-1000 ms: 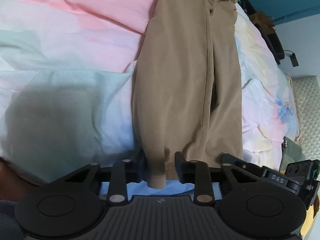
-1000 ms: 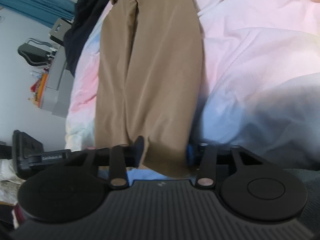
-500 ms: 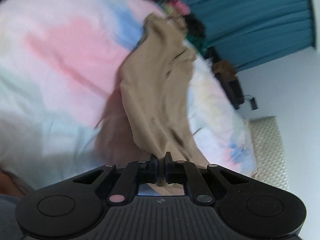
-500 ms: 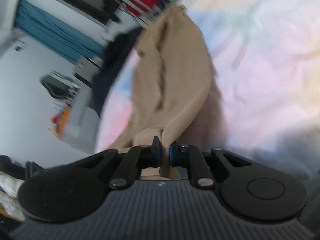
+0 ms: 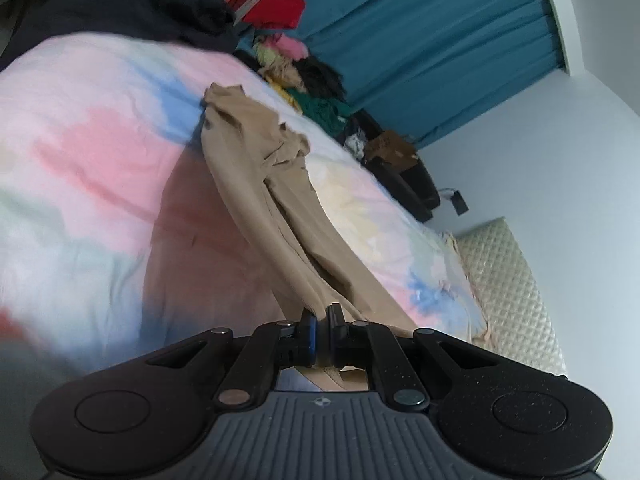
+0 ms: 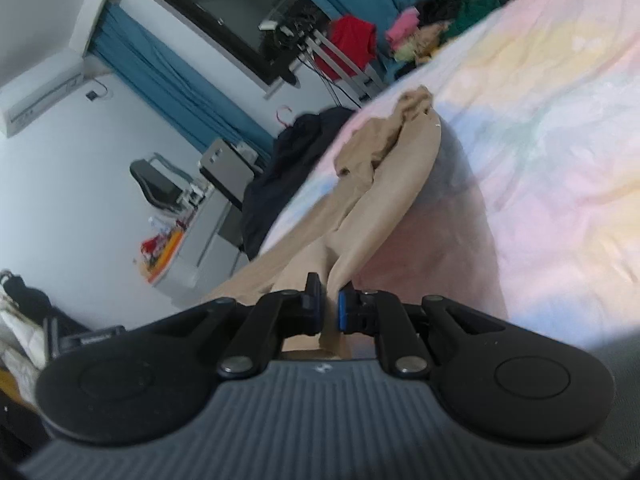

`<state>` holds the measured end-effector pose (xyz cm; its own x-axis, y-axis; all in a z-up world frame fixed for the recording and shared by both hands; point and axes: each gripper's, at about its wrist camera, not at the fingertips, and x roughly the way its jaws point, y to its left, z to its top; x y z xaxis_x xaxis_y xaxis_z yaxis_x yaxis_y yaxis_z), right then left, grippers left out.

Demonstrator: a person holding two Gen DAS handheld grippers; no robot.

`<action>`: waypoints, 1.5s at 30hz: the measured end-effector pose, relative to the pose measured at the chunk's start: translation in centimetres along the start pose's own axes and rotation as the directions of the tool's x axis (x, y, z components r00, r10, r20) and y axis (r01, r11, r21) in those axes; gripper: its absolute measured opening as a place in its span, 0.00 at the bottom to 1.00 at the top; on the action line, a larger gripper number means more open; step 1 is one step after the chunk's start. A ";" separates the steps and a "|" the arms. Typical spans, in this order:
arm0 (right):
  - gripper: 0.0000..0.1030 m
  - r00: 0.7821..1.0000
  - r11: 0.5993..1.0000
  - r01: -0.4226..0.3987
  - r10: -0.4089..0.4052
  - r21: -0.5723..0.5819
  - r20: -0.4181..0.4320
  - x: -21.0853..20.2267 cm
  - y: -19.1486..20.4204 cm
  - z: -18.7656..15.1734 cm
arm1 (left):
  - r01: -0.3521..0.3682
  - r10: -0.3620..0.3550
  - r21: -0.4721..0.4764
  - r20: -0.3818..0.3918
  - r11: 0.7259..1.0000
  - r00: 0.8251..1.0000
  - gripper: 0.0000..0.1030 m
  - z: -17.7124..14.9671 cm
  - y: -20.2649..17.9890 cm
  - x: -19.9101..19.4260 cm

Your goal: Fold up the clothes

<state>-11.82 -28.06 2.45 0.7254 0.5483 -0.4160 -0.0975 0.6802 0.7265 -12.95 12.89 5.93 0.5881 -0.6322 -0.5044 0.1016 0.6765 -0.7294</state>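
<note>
Both claws were clenched on the near end of the tan trousers (image 5: 256, 184). The left claw (image 5: 322, 320) pinched one bunch of cloth between its pads; the right claw (image 6: 329, 312) pinched another, its blue-faced pads nearly together with cloth between them. Which leg or hem each one held could not be told.

The near end was lifted off the bed (image 5: 92, 152), and the cloth rose from the sheet toward each claw. The far end, bunched and wrinkled, lay on the pastel sheet near the far edge. A dark shadow lay on the sheet under the raised part.

Judgement: the step in hand was a lengthwise fold, the held end being carried up and over toward the far end.

The next move would call for keeping both claws level and equally spaced so the edges stayed parallel, laying the held end down over the far end, and letting go only once the cloth rested flat. The bunched far end may need smoothing.

Risk: thin cloth could slip or twist between the two grips.
</note>
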 end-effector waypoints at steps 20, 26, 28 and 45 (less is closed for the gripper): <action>0.11 0.999 0.990 0.040 -0.041 0.136 0.008 10.6 -4.0 7.2 | -0.158 0.155 0.063 0.052 0.985 0.987 0.06 9.9 1.7 11.8; 0.11 0.996 0.975 0.084 -0.089 0.207 0.013 17.9 -7.8 11.3 | -0.221 0.205 0.160 0.112 0.962 0.972 0.06 15.1 2.4 18.2; 0.11 0.995 0.975 0.100 -0.104 0.196 0.009 20.4 -8.9 12.0 | -0.251 0.231 0.179 0.126 0.951 0.965 0.06 16.2 3.2 20.4; 0.11 0.975 0.974 0.213 -0.207 0.073 -0.084 31.2 -15.2 12.5 | -0.414 0.404 0.272 0.093 0.869 0.910 0.10 18.1 11.4 33.9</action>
<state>20.84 -27.41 -14.74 0.6703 0.4341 -0.6018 0.1094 0.7443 0.6588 22.64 6.01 -11.12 0.6509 -0.2668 -0.7108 0.0632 0.9520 -0.2995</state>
